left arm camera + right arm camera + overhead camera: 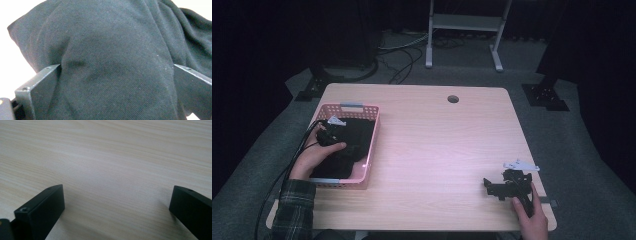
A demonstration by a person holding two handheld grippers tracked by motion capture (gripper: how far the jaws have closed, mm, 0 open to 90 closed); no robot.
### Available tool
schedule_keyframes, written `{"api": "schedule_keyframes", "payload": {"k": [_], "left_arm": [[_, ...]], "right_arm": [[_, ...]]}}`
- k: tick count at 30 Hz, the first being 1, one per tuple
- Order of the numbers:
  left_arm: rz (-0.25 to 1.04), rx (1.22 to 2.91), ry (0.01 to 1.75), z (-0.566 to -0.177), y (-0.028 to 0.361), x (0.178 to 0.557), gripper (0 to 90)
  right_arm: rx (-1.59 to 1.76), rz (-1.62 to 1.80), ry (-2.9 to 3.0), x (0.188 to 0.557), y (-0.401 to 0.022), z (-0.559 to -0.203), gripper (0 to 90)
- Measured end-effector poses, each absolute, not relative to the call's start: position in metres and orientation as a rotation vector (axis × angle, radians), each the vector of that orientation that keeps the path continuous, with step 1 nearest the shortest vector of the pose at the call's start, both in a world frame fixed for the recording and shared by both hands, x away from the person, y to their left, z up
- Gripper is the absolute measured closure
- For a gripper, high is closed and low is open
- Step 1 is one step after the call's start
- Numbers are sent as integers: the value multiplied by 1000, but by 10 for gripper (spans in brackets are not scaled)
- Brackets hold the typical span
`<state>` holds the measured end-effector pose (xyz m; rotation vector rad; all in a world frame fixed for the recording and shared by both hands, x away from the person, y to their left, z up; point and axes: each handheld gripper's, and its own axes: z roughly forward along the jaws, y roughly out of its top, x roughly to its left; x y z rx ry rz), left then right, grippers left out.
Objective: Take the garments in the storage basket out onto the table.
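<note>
While one black cloth (112,62) fills one basket (371,145), both grippers' jaws gape wide.

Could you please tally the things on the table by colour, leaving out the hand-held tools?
Pink: 1, the basket.
Black: 1, the cloth inside that basket, with the left tool open around a fold of it.
Total: 2.
</note>
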<state>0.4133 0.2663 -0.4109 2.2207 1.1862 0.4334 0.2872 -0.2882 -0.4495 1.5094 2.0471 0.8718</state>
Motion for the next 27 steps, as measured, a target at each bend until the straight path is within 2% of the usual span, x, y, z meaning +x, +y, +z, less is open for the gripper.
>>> {"api": "schedule_keyframes", "payload": {"k": [21, 27], "left_arm": [[415, 2245, 1229, -415, 266, 415, 2], [445, 2267, 1222, -414, 266, 413, 72]], "right_arm": [[1509, 872, 2047, 287, -288, -450, 0], [1509, 872, 2047, 287, -288, -449, 0]]}}
